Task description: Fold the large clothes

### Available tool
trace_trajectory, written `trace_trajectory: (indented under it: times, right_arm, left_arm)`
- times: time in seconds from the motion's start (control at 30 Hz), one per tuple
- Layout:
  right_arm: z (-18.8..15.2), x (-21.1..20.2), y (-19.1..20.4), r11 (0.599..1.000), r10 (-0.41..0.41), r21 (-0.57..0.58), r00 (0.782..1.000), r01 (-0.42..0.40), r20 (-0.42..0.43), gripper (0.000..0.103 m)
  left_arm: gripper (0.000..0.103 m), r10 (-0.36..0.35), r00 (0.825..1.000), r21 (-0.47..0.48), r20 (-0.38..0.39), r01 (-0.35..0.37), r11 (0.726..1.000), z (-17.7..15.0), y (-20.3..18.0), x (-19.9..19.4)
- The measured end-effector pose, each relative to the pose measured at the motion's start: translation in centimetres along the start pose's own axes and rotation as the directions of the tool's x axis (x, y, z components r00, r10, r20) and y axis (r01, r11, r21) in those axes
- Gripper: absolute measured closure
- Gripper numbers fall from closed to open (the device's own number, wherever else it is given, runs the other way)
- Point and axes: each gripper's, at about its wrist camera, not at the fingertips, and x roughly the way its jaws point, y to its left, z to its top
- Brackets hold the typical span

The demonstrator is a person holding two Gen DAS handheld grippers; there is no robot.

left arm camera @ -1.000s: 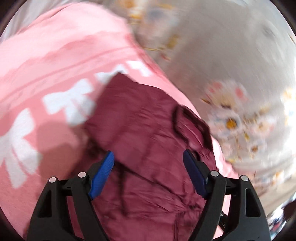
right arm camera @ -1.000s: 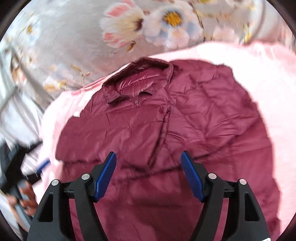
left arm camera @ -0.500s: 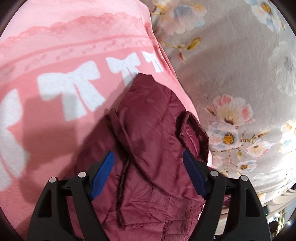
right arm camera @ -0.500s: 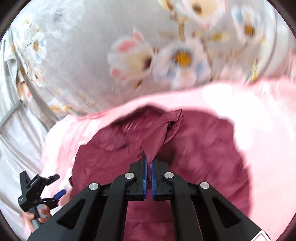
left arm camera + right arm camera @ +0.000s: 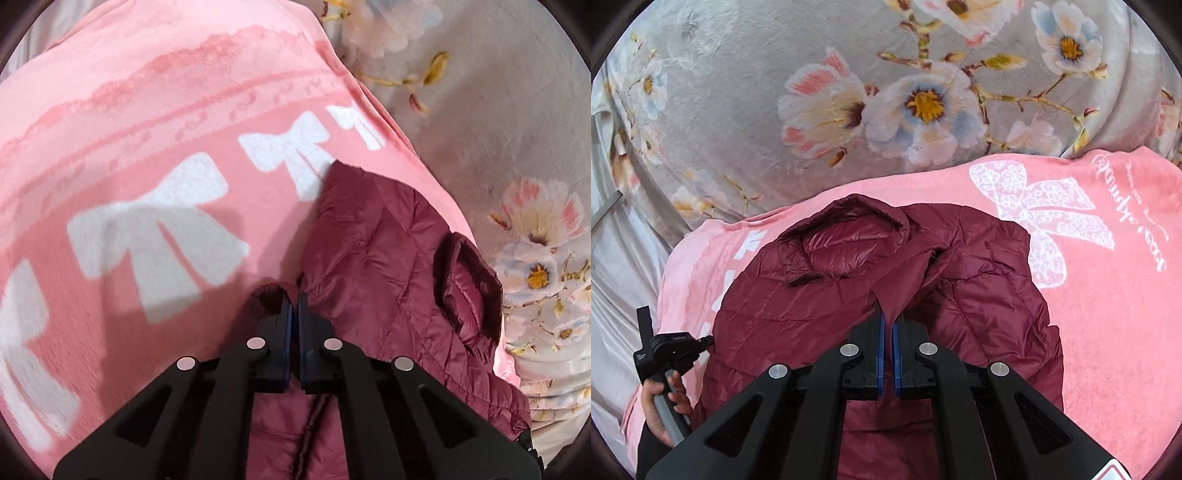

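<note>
A maroon quilted jacket point(image 5: 388, 240) point(image 5: 798, 302) lies on a pink blanket, its collar point(image 5: 842, 236) toward the far side. My left gripper point(image 5: 294, 295) sits low at the jacket's edge, its jaws closing to a pinch on a fold of maroon fabric. It also shows in the right wrist view as the left gripper point(image 5: 706, 339) at the jacket's left side, with a hand point(image 5: 661, 406) on its handle. My right gripper point(image 5: 888, 314) is shut on the jacket's front fabric, which rises in a peak from its pads.
The pink blanket point(image 5: 147, 110) point(image 5: 1108, 295) with white bows spreads under and around the jacket. A grey floral bedspread point(image 5: 498, 110) point(image 5: 738, 92) lies beyond it on the far side. A pale sheet point(image 5: 620, 277) hangs at the left.
The left gripper dropped toward the jacket's edge and went from wide open to shut on it. The right gripper closed on the front fabric and lifted it, pulling up a peak.
</note>
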Motion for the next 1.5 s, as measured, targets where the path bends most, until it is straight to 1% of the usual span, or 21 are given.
trace_trajectory:
  times: [0.07,0.13,0.2,0.3,0.4,0.57,0.73,0.8,0.83,0.87,0.9,0.93,0.97,1.03,1.1,1.17,1.2,1.23,1.3,1.4,1.5]
  right_arm:
    - [-0.4,0.2,-0.2,1.000,-0.010,-0.018,1.000,0.010,-0.006,0.100]
    - [-1.3,1.0,-0.7,0.998,-0.046,-0.032,0.999,0.045,-0.029,0.100]
    - [-2.9,2.7,-1.7,0.996,-0.083,-0.032,0.993,0.081,-0.080,0.100]
    - [-5.0,4.7,-2.8,0.995,-0.097,-0.018,0.984,0.095,-0.148,0.100]
    - [-7.0,6.1,-3.5,0.995,-0.100,-0.007,0.977,0.101,-0.191,0.100]
    - [-8.0,6.6,-4.1,0.995,-0.094,0.005,0.979,0.097,-0.180,0.100]
    - [-8.1,6.5,-4.1,0.995,-0.098,0.008,0.980,0.101,-0.174,0.102]
    - [-7.9,6.2,-3.9,0.995,-0.100,0.007,0.978,0.103,-0.181,0.099]
    - [-7.8,5.6,-3.7,0.993,-0.116,-0.004,0.976,0.117,-0.185,0.094]
    - [-7.7,5.0,-3.4,0.991,-0.132,-0.016,0.974,0.131,-0.183,0.084]
    - [-7.5,4.0,-3.0,0.988,-0.157,-0.034,0.974,0.153,-0.165,0.079]
    - [-7.2,2.7,-2.7,0.984,-0.176,-0.048,0.975,0.171,-0.134,0.071]
    - [-6.9,1.8,-2.6,0.982,-0.186,-0.058,0.977,0.181,-0.107,0.070]
    - [-5.3,0.1,-1.9,0.978,-0.202,-0.070,0.978,0.198,-0.044,0.069]
    - [-3.7,-0.2,-1.1,0.983,-0.173,-0.067,0.985,0.171,-0.024,0.069]
    - [-2.0,0.4,0.4,0.988,-0.130,-0.085,0.991,0.129,-0.010,0.069]
    - [-1.6,1.0,1.1,0.987,-0.126,-0.099,0.992,0.124,-0.012,0.069]
    - [-1.4,2.0,1.9,0.985,-0.124,-0.122,0.992,0.120,-0.024,0.069]
    - [-1.8,3.8,3.0,0.981,-0.130,-0.156,0.990,0.120,-0.056,0.070]
    - [-3.7,6.3,3.4,0.976,-0.149,-0.178,0.982,0.127,-0.115,0.071]
    - [-5.5,8.2,3.0,0.976,-0.161,-0.172,0.972,0.132,-0.171,0.071]
  left_arm:
    - [0.103,0.003,0.999,0.012,0.036,-0.004,1.000,-0.1,0.1,-1.2]
    - [0.103,0.017,0.998,0.031,0.055,-0.019,0.999,-0.5,0.2,-2.1]
    - [0.103,0.042,0.998,0.040,0.056,-0.044,0.998,-0.9,0.5,-2.1]
    - [0.103,0.093,0.995,0.067,0.046,-0.096,0.993,-1.6,0.7,-1.0]
    - [0.103,0.099,0.995,0.066,0.033,-0.101,0.993,-2.1,1.4,0.0]
    - [0.103,0.108,0.992,0.113,0.069,-0.115,0.987,-2.7,1.5,0.3]
    - [0.101,0.150,0.982,0.179,0.118,-0.169,0.969,-3.4,0.5,0.3]
    - [0.100,0.173,0.978,0.200,0.117,-0.194,0.960,-3.5,0.2,-0.1]
    - [0.100,0.191,0.973,0.225,0.126,-0.216,0.950,-3.6,-0.3,-0.9]
    - [0.098,0.194,0.971,0.246,0.143,-0.225,0.943,-3.7,-0.6,-1.6]
    - [0.096,0.197,0.964,0.275,0.179,-0.241,0.931,-3.8,-1.2,-3.0]
    - [0.091,0.191,0.960,0.294,0.205,-0.247,0.923,-3.8,-1.7,-4.0]
    - [0.086,0.172,0.957,0.316,0.233,-0.241,0.917,-3.6,-2.6,-5.5]
    - [0.085,0.116,0.961,0.337,0.250,-0.199,0.920,-2.7,-4.7,-7.2]
    - [0.084,0.064,0.970,0.368,0.235,-0.150,0.918,-2.1,-7.2,-7.5]
    - [0.080,0.046,0.978,0.412,0.206,-0.129,0.902,-2.3,-9.9,-6.4]
    - [0.080,0.040,0.983,0.433,0.180,-0.116,0.894,-2.7,-11.1,-5.5]
    - [0.080,0.034,0.991,0.453,0.129,-0.090,0.887,-3.4,-12.2,-3.9]
    - [0.080,0.046,0.998,0.465,0.048,-0.063,0.883,-4.8,-13.1,-1.2]
    - [0.080,0.099,0.995,0.470,0.010,-0.092,0.878,-7.1,-13.1,1.8]
    - [0.080,0.134,0.991,0.487,0.015,-0.124,0.864,-8.8,-12.4,3.4]
